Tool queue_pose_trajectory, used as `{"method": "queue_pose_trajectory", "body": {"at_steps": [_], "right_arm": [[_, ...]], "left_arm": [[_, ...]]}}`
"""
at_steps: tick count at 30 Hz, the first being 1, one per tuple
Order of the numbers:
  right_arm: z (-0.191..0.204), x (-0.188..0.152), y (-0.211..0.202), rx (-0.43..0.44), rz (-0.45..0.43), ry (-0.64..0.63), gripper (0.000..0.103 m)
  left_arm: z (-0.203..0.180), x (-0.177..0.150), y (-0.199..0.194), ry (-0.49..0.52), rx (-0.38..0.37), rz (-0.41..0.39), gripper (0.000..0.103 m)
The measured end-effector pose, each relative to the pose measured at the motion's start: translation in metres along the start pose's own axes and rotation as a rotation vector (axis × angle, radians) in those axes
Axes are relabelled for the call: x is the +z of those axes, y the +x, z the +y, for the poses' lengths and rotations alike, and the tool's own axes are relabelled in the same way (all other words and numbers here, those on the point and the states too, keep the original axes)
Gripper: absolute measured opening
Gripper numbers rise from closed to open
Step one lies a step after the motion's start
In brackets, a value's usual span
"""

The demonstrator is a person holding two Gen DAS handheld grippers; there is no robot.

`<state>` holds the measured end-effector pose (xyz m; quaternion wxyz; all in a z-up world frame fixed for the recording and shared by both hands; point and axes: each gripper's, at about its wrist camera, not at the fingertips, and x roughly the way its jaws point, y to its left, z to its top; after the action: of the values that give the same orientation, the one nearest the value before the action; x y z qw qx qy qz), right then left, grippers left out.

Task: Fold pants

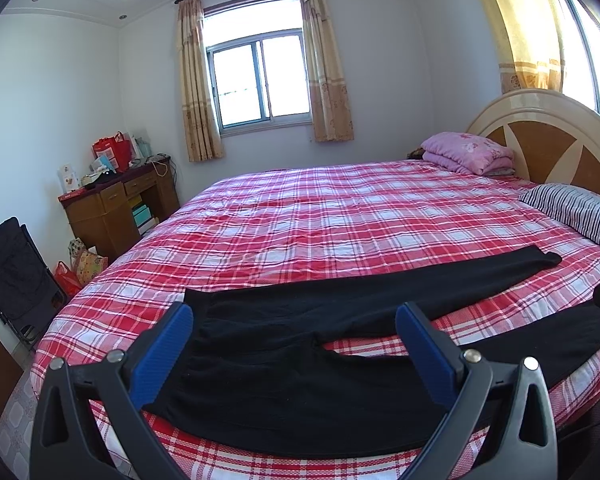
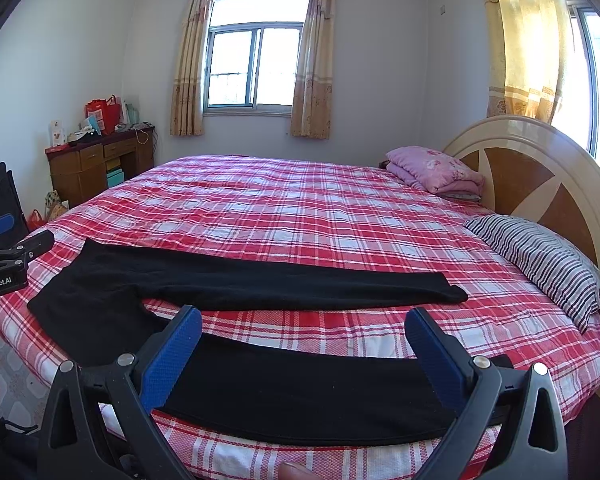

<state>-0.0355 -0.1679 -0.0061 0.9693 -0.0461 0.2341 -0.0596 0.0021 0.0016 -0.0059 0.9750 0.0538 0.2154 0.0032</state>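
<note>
The black pants [image 2: 260,280] lie flat along the near edge of the bed [image 2: 300,208], legs spread apart, ready for folding. Left gripper [image 1: 294,320] and right gripper [image 2: 302,326] hover above, jaws wide and empty.

Left tongs [image 1: 294,322] and right tongs [image 2: 304,326] both hover level, jaws spread wide.

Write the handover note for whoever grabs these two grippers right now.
Left gripper: open, empty, over the waist end of the black pants.
Right gripper: open, empty, over the near leg.
The pants lie flat, legs spread apart, on the plaid bed, cuffs toward the striped pillow.
Done: pants laid out.
Left: every fold. Probably start by bringing one leg over the other.
</note>
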Motion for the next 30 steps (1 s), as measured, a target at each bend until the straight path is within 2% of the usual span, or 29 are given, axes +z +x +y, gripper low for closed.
{"method": "queue_pose_trajectory", "body": {"at_steps": [30], "right_arm": [[0.0067, -0.0004, 0.002, 0.002, 0.01, -0.012, 0.102]], "left_arm": [[-0.0005, -0.0008, -0.0004, -0.001, 0.0, 0.005, 0.103]]}}
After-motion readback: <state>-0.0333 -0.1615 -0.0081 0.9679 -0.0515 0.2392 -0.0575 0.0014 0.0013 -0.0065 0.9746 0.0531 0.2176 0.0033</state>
